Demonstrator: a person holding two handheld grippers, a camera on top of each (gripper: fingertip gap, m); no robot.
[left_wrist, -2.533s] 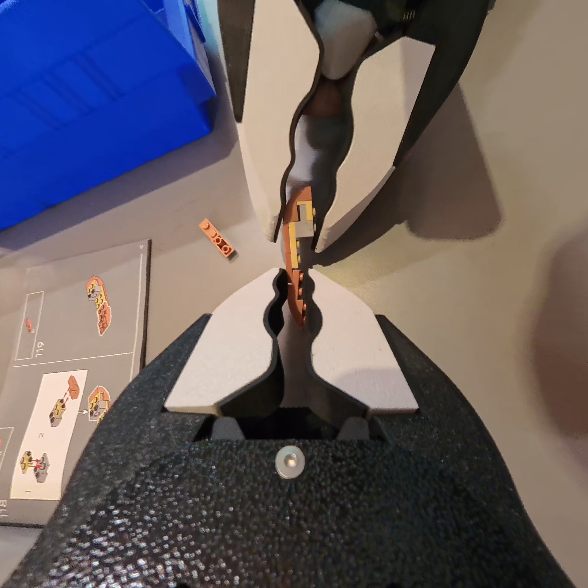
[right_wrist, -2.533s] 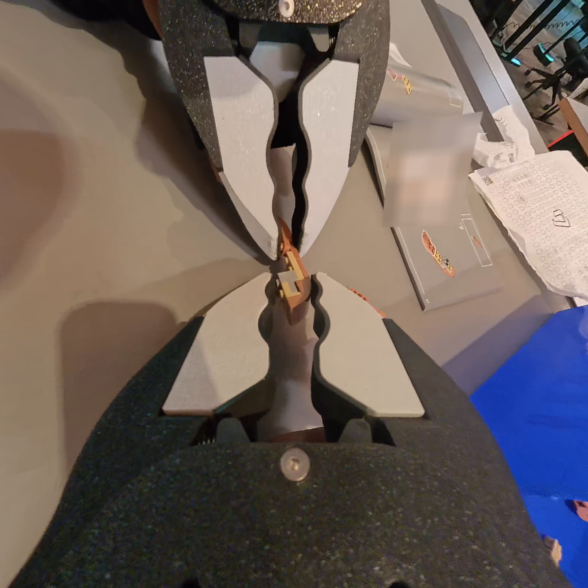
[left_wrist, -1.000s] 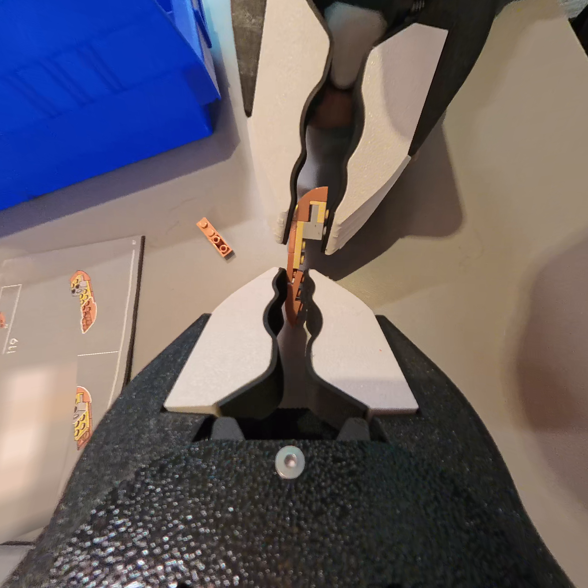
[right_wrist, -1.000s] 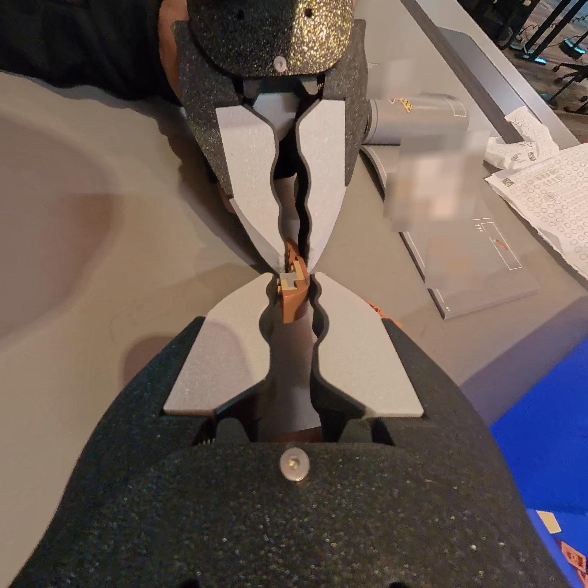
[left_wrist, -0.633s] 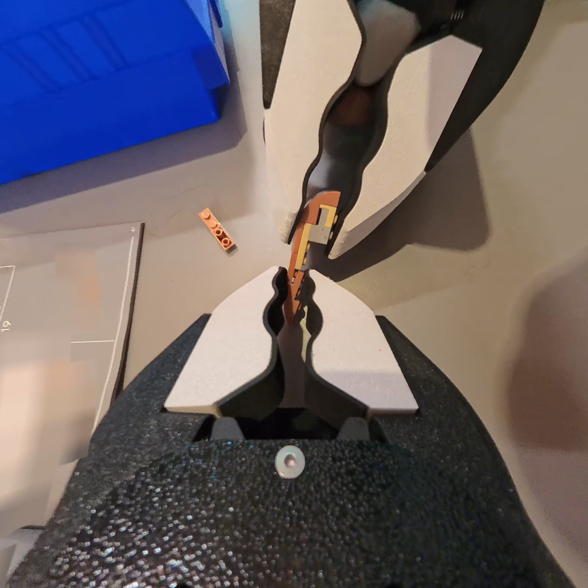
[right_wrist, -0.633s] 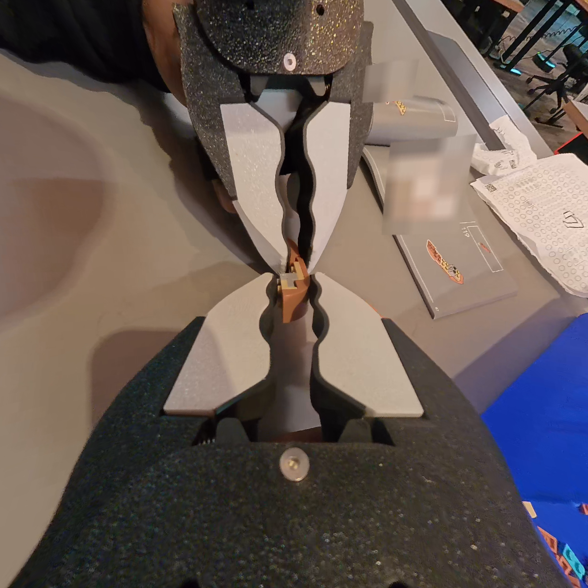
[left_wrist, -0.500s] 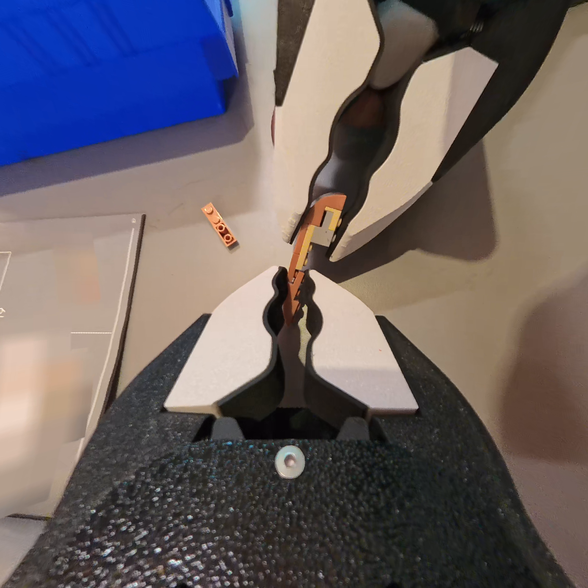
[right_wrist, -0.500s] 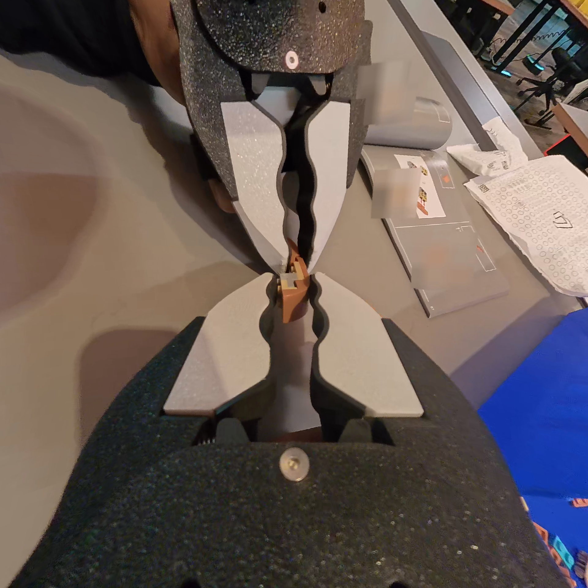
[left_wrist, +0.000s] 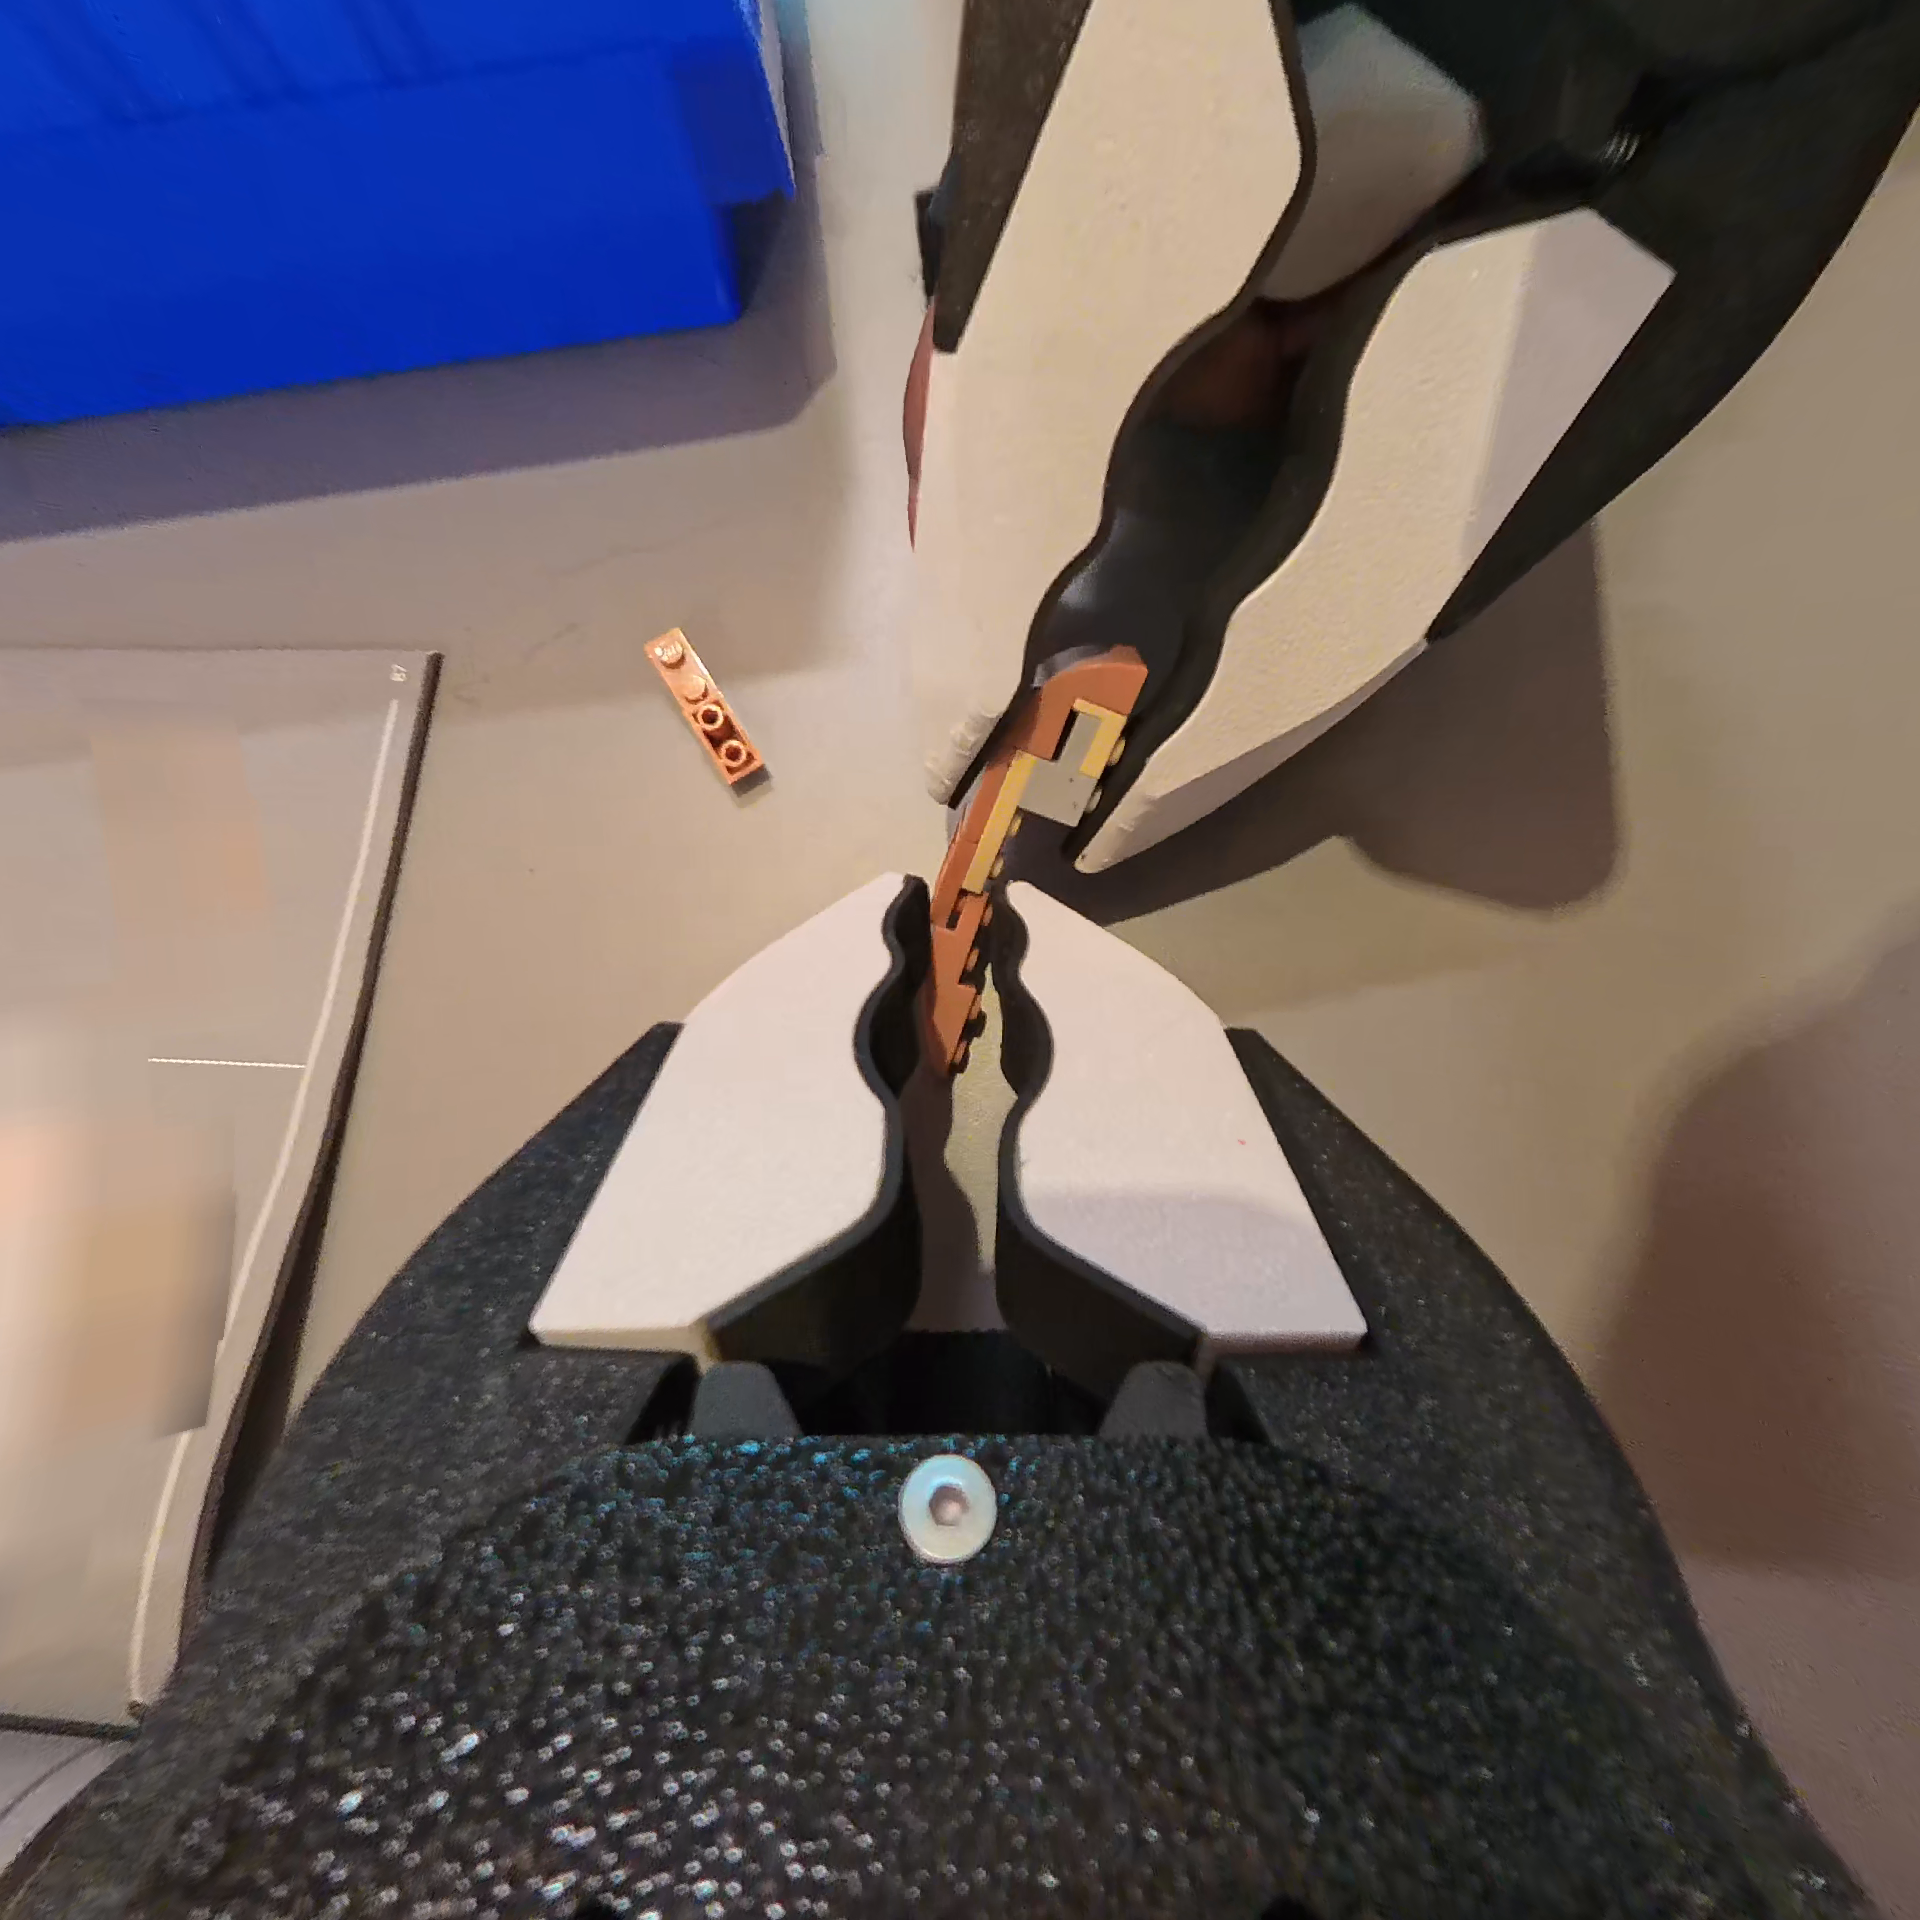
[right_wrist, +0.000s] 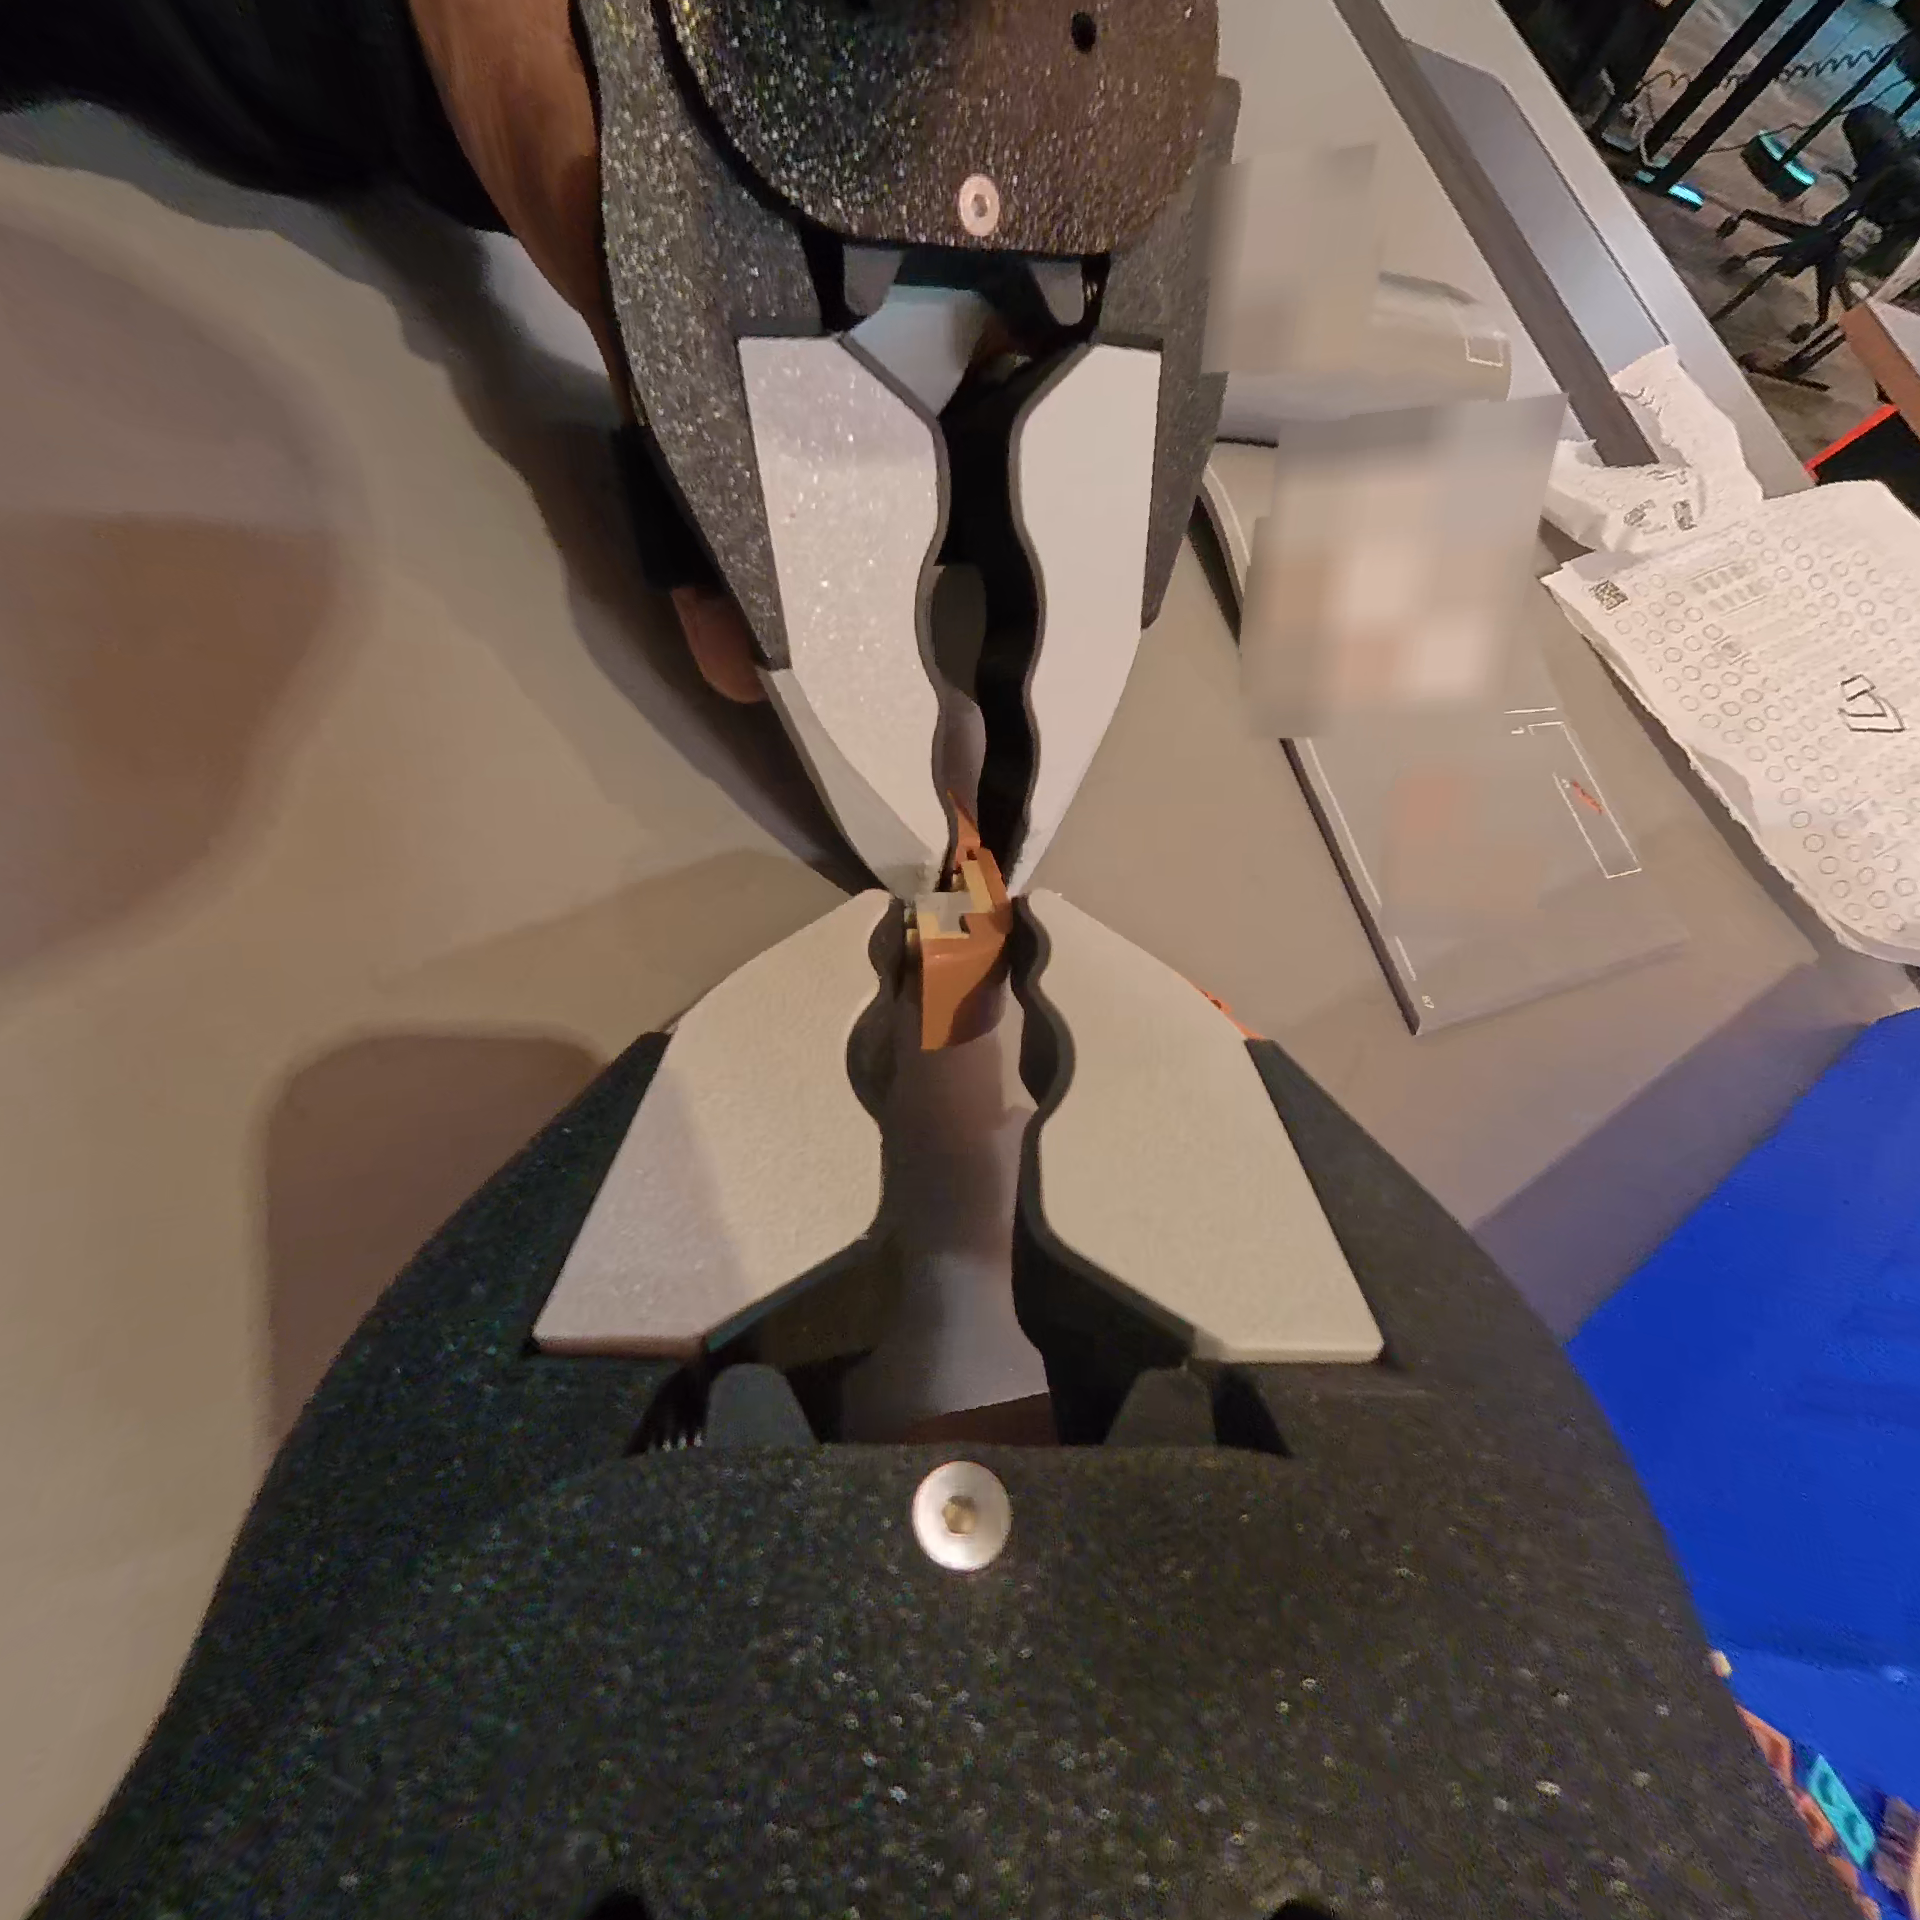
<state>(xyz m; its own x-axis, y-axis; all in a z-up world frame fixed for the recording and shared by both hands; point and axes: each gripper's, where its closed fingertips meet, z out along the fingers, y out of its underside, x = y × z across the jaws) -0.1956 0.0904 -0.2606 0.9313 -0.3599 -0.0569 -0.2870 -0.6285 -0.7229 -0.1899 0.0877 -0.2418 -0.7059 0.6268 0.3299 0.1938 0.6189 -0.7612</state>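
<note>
Both grippers hold one small brown brick assembly (left_wrist: 1049, 717) with tan and grey parts above the grey table. My left gripper (left_wrist: 961, 894) is shut on its thin brown studded end, which lies slanted between the pads. My right gripper (left_wrist: 1023, 810) comes in from the upper right and is shut on the thicker end with the grey part. In the right wrist view, my right gripper (right_wrist: 961, 909) pinches the brown block end of the assembly (right_wrist: 951, 987). The left gripper (right_wrist: 966, 868) meets it tip to tip from above, with a person's hand behind it.
A loose brown studded plate (left_wrist: 707, 717) lies on the table left of the grippers. A blue bin (left_wrist: 364, 177) stands at the upper left, and a grey instruction booklet (left_wrist: 260, 935) lies at the left. The right wrist view shows the booklet (right_wrist: 1507, 935), white printed paper (right_wrist: 1766, 727) and the bin (right_wrist: 1766, 1299). Left and right tips are no more than a few centimetres apart.
The right gripper has swung to the right and tilted in the left wrist view. The assembly has tilted with it between my left pads. Both grasps have stayed shut on it.
</note>
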